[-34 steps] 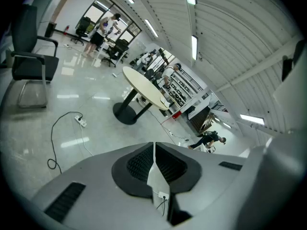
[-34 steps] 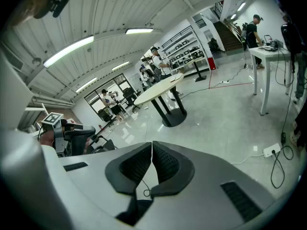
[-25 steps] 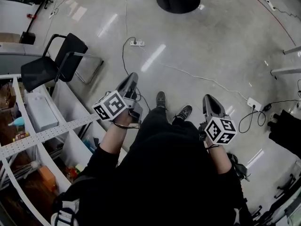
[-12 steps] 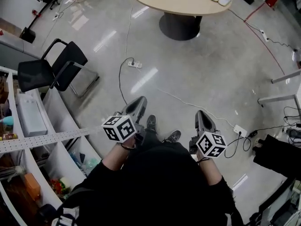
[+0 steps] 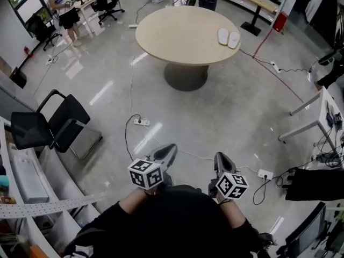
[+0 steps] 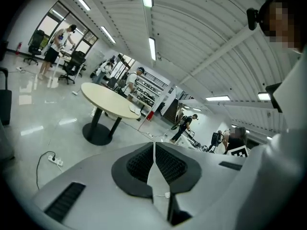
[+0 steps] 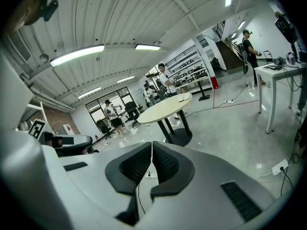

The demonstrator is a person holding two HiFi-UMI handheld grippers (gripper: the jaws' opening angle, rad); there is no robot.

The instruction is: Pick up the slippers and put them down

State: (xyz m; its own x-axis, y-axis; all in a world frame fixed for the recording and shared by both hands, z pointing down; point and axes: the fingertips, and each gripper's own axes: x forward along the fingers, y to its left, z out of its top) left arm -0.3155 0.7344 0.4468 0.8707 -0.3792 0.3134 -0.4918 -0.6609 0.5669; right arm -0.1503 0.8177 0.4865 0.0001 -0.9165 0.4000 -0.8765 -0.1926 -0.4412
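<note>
Well ahead, the slippers (image 5: 228,37) lie side by side at the counter's (image 5: 177,34) right edge, nearer the right gripper (image 5: 221,158) than the left gripper (image 5: 170,149), both with jaws closed and empty.

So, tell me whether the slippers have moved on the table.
No. The slippers lie side by side at the same right-hand edge of the round table; only the camera tilted up.

Three views share one distant table (image 5: 183,34)
Head camera looks steeply down; left gripper (image 5: 171,148) and right gripper (image 5: 220,156) cameras face it, 12 o'clock.
</note>
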